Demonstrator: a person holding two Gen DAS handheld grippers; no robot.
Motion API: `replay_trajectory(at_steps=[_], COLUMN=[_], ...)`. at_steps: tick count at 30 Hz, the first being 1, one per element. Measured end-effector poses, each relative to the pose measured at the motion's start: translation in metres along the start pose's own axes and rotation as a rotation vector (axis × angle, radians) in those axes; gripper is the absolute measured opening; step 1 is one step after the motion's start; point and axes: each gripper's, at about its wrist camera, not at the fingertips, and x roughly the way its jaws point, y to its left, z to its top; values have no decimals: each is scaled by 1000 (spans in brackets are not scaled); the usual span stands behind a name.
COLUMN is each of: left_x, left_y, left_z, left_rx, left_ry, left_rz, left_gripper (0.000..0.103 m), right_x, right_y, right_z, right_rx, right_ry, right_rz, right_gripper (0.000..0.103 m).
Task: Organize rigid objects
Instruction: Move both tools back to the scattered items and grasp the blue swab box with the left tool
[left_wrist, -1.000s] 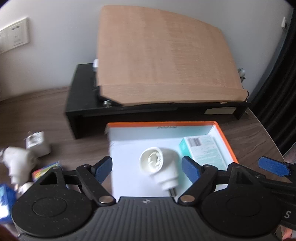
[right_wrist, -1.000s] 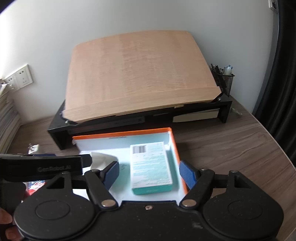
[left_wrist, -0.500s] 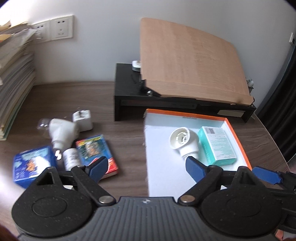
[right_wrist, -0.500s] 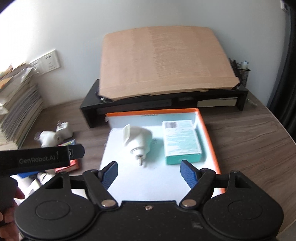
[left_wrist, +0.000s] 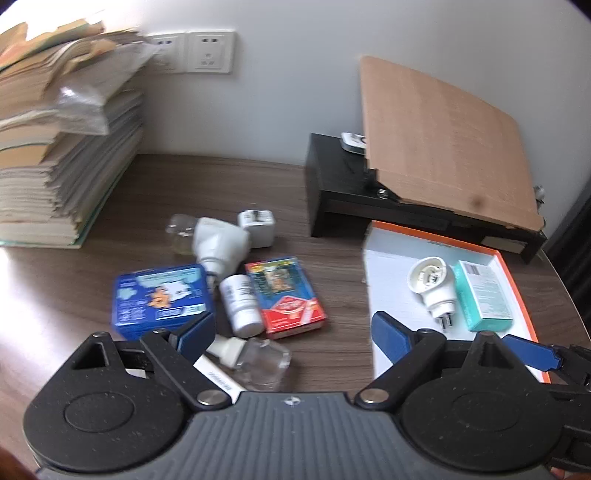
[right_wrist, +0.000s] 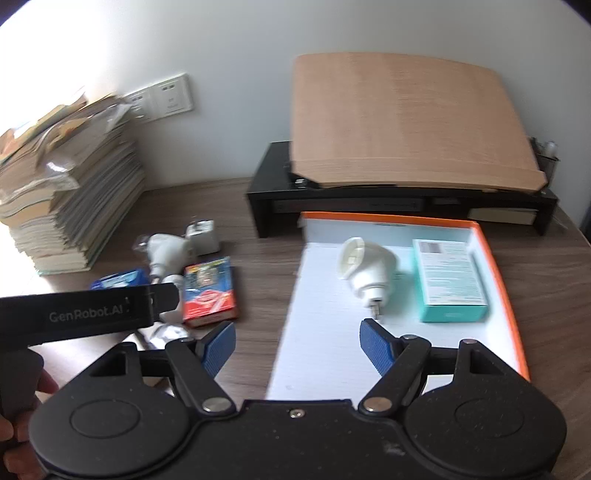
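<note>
Now both grippers, left (left_wrist: 293, 332) and right (right_wrist: 297, 343), hover with jaws released, empty. Inside the tray (right_wrist: 496, 266) lie a white plug (right_wrist: 367, 273) and teal box (right_wrist: 448, 280); other items cluster on the table (left_wrist: 325, 258) left of it.

We see bare floor in the near half of the orange-rimmed tray (right_wrist: 498, 273); the white plug (right_wrist: 369, 273) and teal box (right_wrist: 450, 280) fill its far half, the black stand (right_wrist: 369, 206) blocking beyond.

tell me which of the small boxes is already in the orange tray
The teal box, lying flat by the orange tray's right wall. The blue box and red box lie on the table.
</note>
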Motion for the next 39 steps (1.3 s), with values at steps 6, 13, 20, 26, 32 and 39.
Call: replay_trajectory(at_steps=[6, 13, 20, 26, 32, 39], left_x=[-8, -12, -3, 19, 52, 86], left_y=[25, 65, 104, 116, 124, 125], left_z=[-5, -9, -4, 3, 9, 11], left_rx=[-29, -32, 57, 318, 522, 605], left_ry=[-8, -13, -14, -29, -7, 37], left_rz=[27, 48, 11, -88, -194, -307], left_gripper=[94, 97, 98, 99, 99, 98], right_x=[4, 11, 16, 20, 25, 31], right_y=[25, 50, 75, 99, 117, 137], right_z=[0, -5, -14, -24, -34, -45], right_rx=[-34, -51, -32, 5, 58, 150], right_ry=[9, 27, 61, 93, 126, 159], right_rz=[38, 73, 78, 69, 33, 12], right_gripper=[88, 88, 88, 88, 88, 88])
